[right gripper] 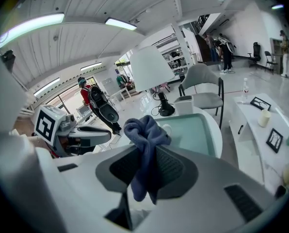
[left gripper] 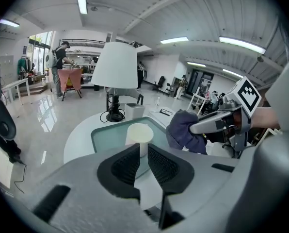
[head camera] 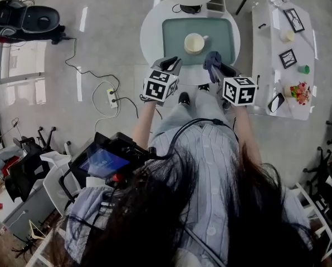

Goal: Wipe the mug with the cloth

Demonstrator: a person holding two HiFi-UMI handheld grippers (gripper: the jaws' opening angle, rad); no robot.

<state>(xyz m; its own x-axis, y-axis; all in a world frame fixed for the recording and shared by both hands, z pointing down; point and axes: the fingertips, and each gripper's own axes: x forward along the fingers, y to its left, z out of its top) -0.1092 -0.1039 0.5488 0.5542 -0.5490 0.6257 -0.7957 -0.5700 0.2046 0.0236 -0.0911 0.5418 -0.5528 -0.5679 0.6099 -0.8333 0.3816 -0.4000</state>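
Noted cream mug (head camera: 194, 43) upright, upper centre. Found right tongs (right gripper: 147, 166) clamping blue cloth (right gripper: 144, 132), left tongs (left gripper: 143, 154) narrowly parted, empty.

**Colours across my three feeds**

I read the mug (head camera: 194, 43) as cream, the mat (head camera: 221, 38) as pale grey-green and the worktop (head camera: 151, 32) as white. The cloth (right gripper: 145, 140) is dusky blue-violet. The left tongs (left gripper: 143, 152) and right tongs (right gripper: 147, 154) are grey with black ribbed pads (left gripper: 125, 166). Their cubes (head camera: 160, 85) carry black-and-white square markers. The shirt (head camera: 210, 149) is pale blue, finely striped.
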